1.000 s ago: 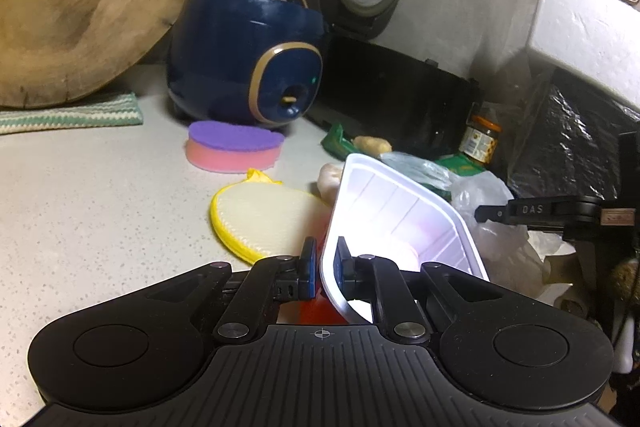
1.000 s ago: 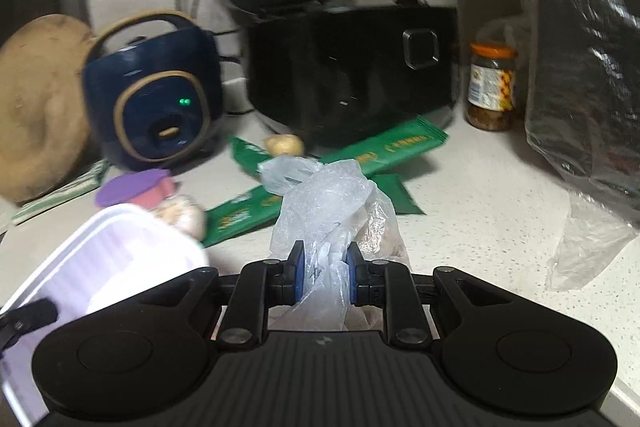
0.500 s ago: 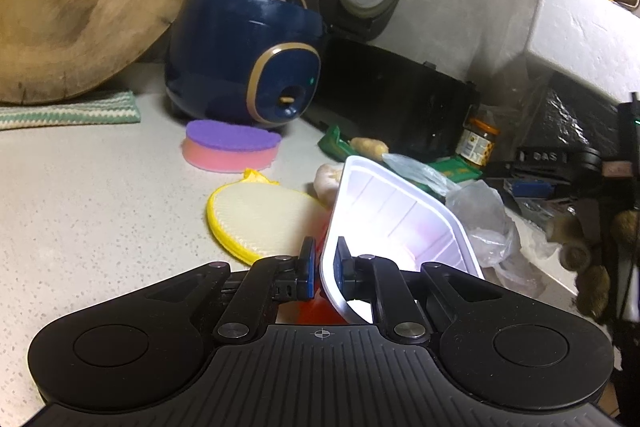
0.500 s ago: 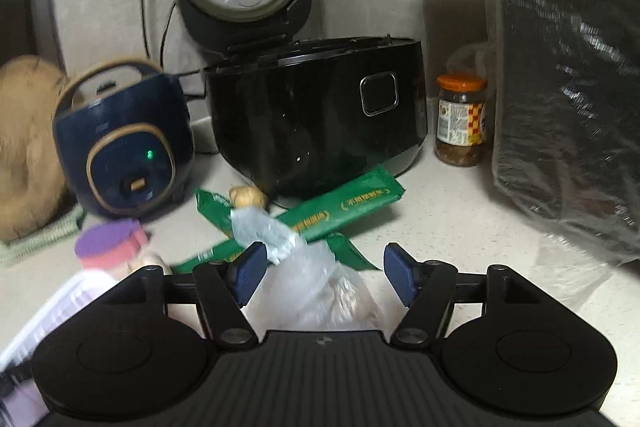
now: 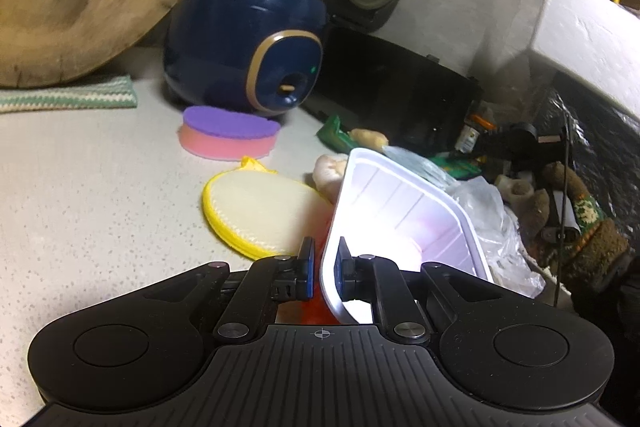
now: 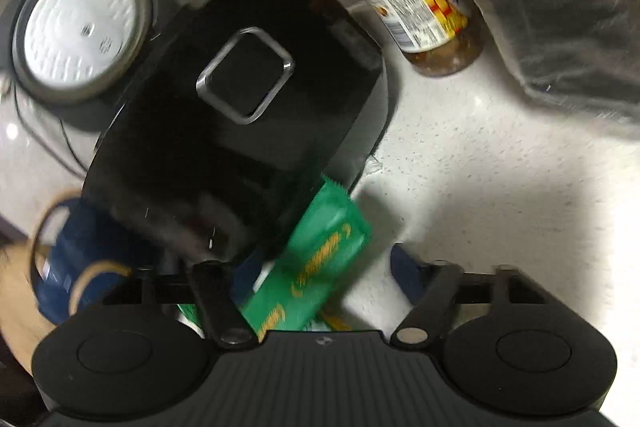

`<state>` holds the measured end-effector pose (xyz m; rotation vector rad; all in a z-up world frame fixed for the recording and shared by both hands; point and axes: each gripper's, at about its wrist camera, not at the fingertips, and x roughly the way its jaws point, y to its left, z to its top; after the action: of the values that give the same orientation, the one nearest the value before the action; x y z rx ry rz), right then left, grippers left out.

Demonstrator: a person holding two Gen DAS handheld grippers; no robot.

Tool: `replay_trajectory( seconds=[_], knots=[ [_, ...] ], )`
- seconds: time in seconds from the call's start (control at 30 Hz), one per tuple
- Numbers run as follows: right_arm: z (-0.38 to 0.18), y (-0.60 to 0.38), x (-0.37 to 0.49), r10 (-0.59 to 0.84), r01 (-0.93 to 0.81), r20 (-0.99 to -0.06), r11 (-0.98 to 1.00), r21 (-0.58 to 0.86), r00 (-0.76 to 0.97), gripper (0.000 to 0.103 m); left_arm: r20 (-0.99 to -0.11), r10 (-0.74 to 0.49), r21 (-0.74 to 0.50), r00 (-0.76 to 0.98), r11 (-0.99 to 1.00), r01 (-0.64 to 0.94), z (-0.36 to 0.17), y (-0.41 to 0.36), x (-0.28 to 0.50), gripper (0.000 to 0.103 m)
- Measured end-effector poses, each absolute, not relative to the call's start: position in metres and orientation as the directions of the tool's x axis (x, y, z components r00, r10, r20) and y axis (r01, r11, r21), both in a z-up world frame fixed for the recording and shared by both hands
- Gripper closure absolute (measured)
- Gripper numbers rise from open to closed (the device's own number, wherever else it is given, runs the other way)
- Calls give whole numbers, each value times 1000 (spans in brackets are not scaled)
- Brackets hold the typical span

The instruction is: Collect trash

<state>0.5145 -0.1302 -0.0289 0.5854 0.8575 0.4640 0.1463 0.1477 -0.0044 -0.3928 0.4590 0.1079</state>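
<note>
Between our right gripper's (image 6: 324,279) spread-open fingers we are seeing the green wrapper (image 6: 316,267) lying on the counter (image 6: 500,163), its long axis running from near left to far right, toward the black cooker (image 6: 240,131). Our left gripper (image 5: 323,265) is pinching the near rim of the white tray (image 5: 400,223), so the right one is nearer the wrapper

Left claw (image 5: 323,261) clamped nearly closed, level; right claw (image 6: 320,277) spread wide, rolled sideways
</note>
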Motion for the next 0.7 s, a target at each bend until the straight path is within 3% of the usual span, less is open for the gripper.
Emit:
replay_trajectory(
  seconds=[0.03, 0.1, 0.33, 0.43, 0.63, 0.7],
  knots=[
    [-27, -131, 514, 597, -149, -562, 749, 645, 573, 87, -449, 10, -361, 893, 913, -192, -5, 150, 146, 90],
    [-13, -136, 499, 578, -177, -537, 764, 620, 614, 93, -439, 19, -392, 898, 896, -210, -4, 157, 144, 88],
    [52, -178, 401, 325, -200, -381, 922, 333, 866, 93, -350, 250, -316, 903, 876, -365, 19, 157, 128, 83],
    [60, -206, 368, 262, -172, -329, 945, 279, 907, 93, -342, 323, -257, 882, 871, -419, 33, 150, 132, 82],
    [41, -260, 340, 109, -33, -377, 979, 203, 920, 91, -179, 438, -119, 881, 880, -461, 59, 122, 137, 78],
    [26, -278, 340, 98, -12, -419, 979, 201, 903, 88, -282, 400, -90, 872, 894, -439, 61, 128, 157, 79]
  ],
)
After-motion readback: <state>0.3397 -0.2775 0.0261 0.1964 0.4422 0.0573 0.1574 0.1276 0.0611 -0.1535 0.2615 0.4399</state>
